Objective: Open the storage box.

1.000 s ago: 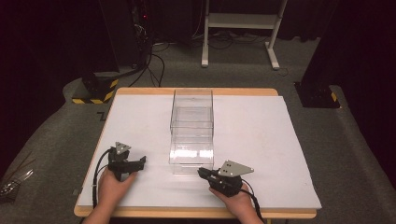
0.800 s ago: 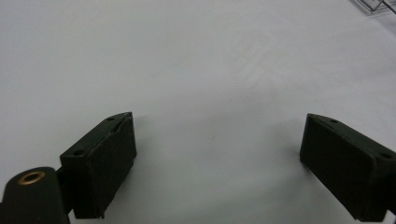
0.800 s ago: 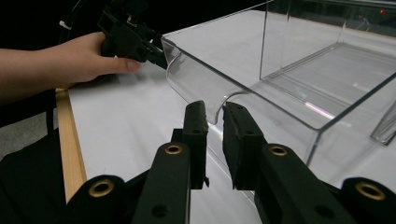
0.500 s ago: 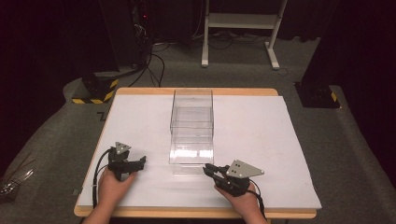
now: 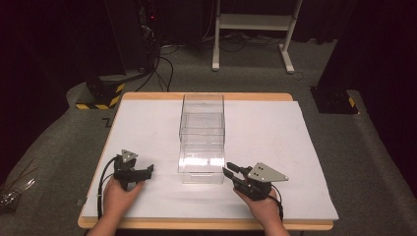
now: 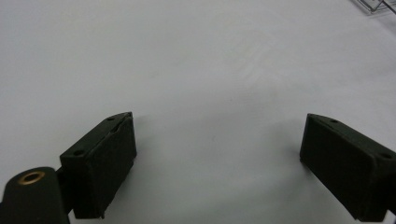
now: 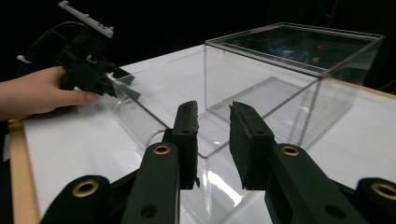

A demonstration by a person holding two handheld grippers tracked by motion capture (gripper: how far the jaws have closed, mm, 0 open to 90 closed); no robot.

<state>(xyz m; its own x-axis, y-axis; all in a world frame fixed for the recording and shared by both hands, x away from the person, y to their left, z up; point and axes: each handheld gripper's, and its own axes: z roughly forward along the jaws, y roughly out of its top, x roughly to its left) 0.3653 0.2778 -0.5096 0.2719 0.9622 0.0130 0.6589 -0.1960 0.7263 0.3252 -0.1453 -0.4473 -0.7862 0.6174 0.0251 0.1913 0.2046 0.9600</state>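
Both grippers empty, box in the middle

Right gripper [image 5: 230, 169] jaws just been opening, narrow gap, nothing btwn; clear box [image 5: 201, 132] at its 10 o'clock, close; left gripper [image 5: 149, 168] wide open, box at 2.

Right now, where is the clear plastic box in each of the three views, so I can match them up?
High view: the clear plastic box stands mid-table on the white sheet, between the two grippers.
Left gripper view: a corner of it sits at the top right edge.
Right gripper view: it lies ahead of the right gripper, from centre to right.
Shared landmark: the white sheet under the box.
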